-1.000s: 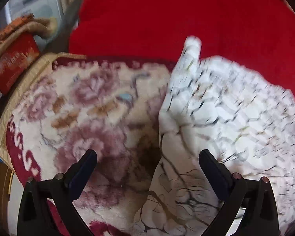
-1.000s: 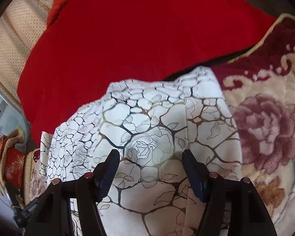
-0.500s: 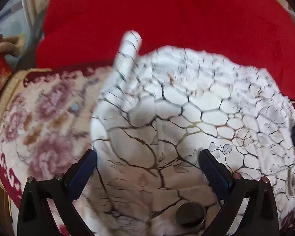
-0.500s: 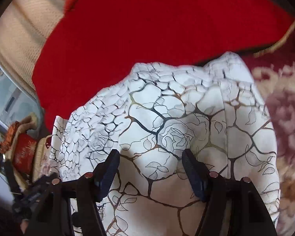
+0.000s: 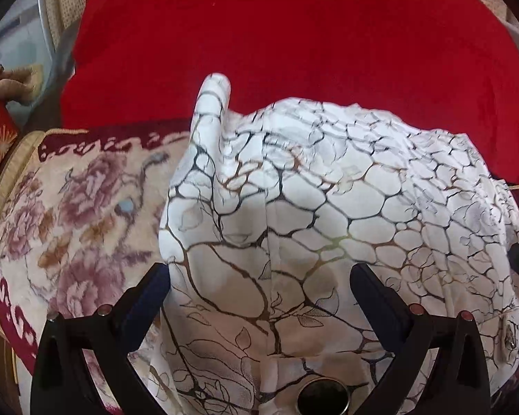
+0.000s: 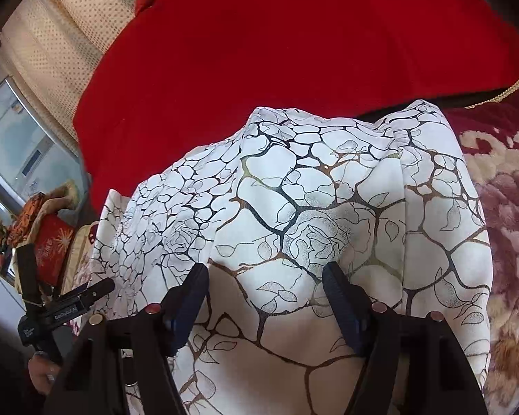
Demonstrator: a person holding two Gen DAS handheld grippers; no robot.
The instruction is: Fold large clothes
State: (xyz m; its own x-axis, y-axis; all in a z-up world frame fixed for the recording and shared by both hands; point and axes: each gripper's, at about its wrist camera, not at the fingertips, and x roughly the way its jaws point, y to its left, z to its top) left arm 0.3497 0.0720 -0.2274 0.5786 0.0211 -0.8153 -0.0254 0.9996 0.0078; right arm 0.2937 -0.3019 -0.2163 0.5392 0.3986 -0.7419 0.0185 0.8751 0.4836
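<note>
Garment (image 5: 328, 207): smooth white cloth, faintly glossy metallic veining. Floral blanket (image 5: 69, 214): plush pile. Red cover (image 5: 294, 34): matt cloth.

Right tool (image 6: 264, 280) opening; left tool (image 5: 259, 283) spread.

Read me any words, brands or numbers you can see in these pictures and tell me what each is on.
"GenRobot.AI": on the black body of the left gripper, right wrist view.
Red box: gold markings, too blurred to read.
Appliance panel: blue marks, too small to read.
</note>
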